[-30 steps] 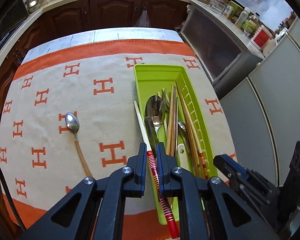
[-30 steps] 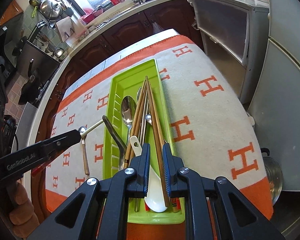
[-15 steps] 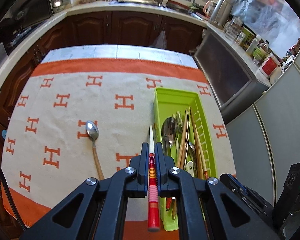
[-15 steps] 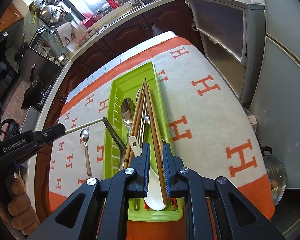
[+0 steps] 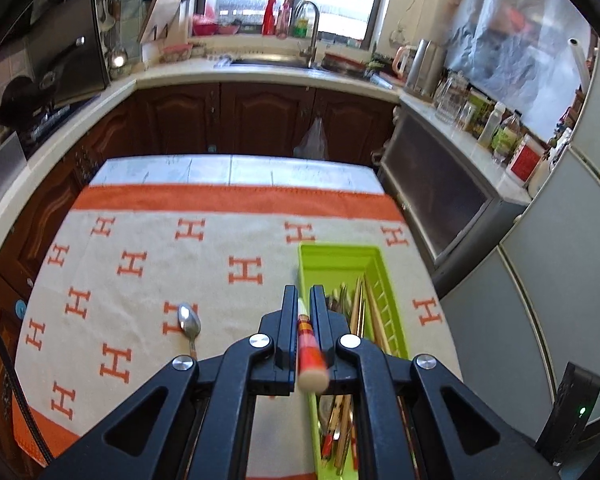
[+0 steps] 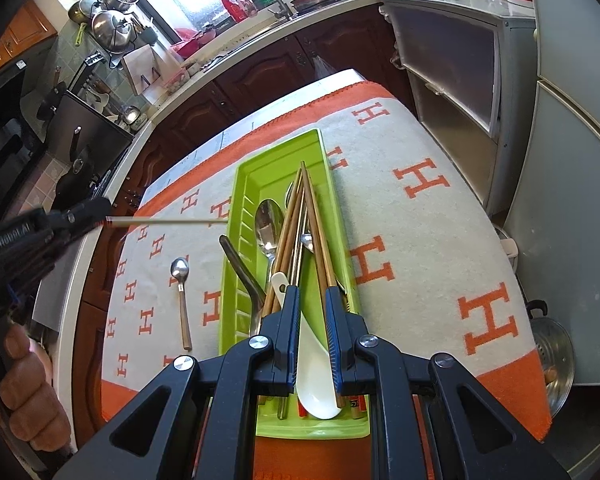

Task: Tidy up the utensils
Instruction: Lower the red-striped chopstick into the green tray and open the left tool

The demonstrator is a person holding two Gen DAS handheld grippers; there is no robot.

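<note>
My left gripper (image 5: 304,294) is shut on a white chopstick with a red-striped end (image 5: 309,344), held level above the cloth left of the green tray (image 5: 336,254). In the right wrist view the left gripper (image 6: 100,206) shows at far left with the chopstick (image 6: 168,222) pointing at the tray (image 6: 278,156). The tray holds wooden chopsticks (image 6: 314,224), a metal spoon (image 6: 269,220) and a white ceramic spoon (image 6: 314,368). My right gripper (image 6: 312,292) hovers over the tray's near end, slightly open and empty. A wooden-handled spoon (image 5: 189,326) lies on the cloth; the right wrist view shows it too (image 6: 181,288).
The orange-and-cream cloth (image 5: 160,264) covers the table. Dark cabinets (image 5: 240,120) and a counter with a sink stand behind. A grey cabinet (image 6: 460,92) and a fridge (image 6: 572,160) stand at the right. A pot lid (image 6: 552,356) lies on the floor.
My left gripper lifted the red-striped chopstick off the tray's left edge and tilted up and back. The chopstick now points level towards the tray. The right gripper stayed in place.
</note>
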